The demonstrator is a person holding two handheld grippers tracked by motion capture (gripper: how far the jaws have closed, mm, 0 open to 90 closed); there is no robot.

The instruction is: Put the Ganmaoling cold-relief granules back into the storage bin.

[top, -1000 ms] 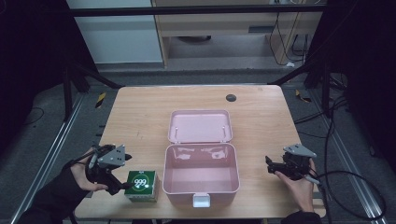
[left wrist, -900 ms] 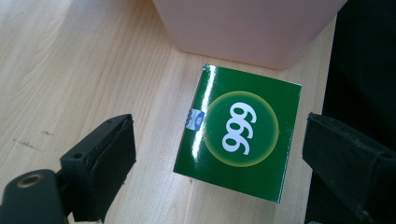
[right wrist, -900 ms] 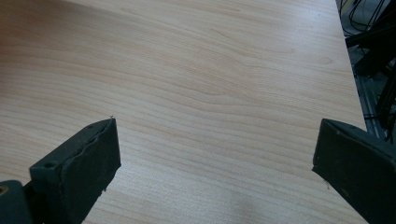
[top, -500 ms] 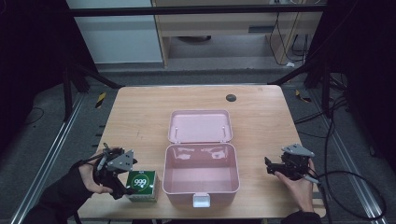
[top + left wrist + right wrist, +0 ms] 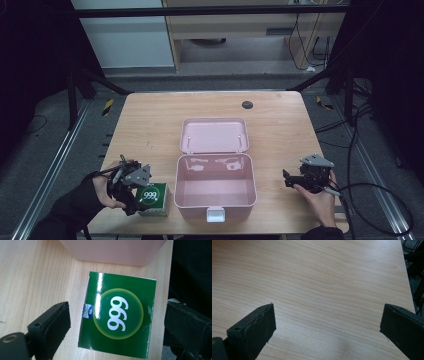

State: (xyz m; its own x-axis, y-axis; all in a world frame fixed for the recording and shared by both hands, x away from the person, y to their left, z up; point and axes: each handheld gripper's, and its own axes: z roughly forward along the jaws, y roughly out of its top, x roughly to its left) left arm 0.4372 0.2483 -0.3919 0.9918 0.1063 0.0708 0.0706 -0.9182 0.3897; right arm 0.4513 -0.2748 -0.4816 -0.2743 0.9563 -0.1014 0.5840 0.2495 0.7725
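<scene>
The left gripper [image 5: 131, 192] sits at the lower left of the high view, jaws spread wide and holding nothing, right over the green box [image 5: 154, 198] marked 999. That box rests on the table [image 5: 150, 125] just left of the open pink case [image 5: 215, 192], near the table's front edge. The right gripper [image 5: 295, 181] waits at the lower right, well apart from the box, so the left hand is clearly the nearer one.

In the left gripper view, the green box [image 5: 117, 315] fills the centre of the frame between the 2 black jaws, with a gap on each side. Its slightly longer side runs up the frame, across the jaws' closing line.

In the right gripper view, the 2 jaws stand wide apart over bare table [image 5: 324, 285], gripping nothing.
</scene>
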